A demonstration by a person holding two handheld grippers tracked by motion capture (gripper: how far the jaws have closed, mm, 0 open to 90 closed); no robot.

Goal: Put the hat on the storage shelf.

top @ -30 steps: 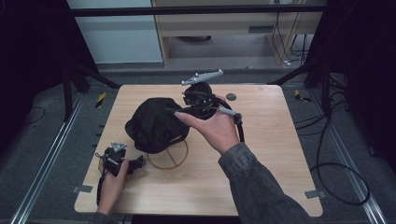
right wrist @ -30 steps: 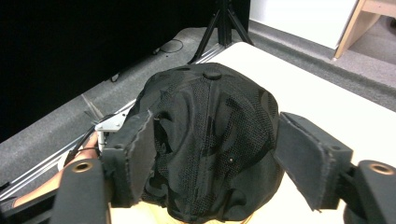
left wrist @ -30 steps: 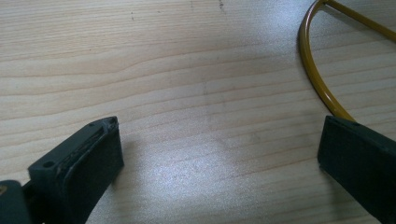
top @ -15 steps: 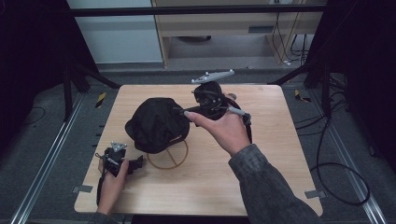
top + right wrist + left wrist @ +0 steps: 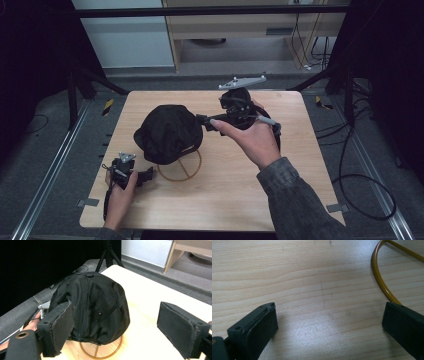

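Right gripper (image 5: 115,332): jaws spread wide, nothing between them, aimed at the black cap (image 5: 92,307) from its right. Left gripper (image 5: 329,327): jaws also spread wide and empty, low over bare table (image 5: 307,277), with an arc of the yellow wire stand (image 5: 379,275) just inside the right jaw.

Cap sits left of table centre in the high view, crown up, perched on the yellow wire stand (image 5: 180,170), whose ring lies flat on the wood under the cap's near edge.

Handling (judgement): cap is soft mesh fabric, light, will crumple and sag under a pinch; not fragile, not slippery. Crown offers no firm edge. Best hold is probably the lower rim or the brim, where the cloth is doubled and stiffer. Which side the brim faces: cannot tell. Stand is thin and light, likely to drag along if the cap snags.

Pose: right hand (image 5: 252,140) raised above the table, right of the cap, forearm coming from the near right. Left hand (image 5: 120,187) rests at the near left corner, gripper down by the table.
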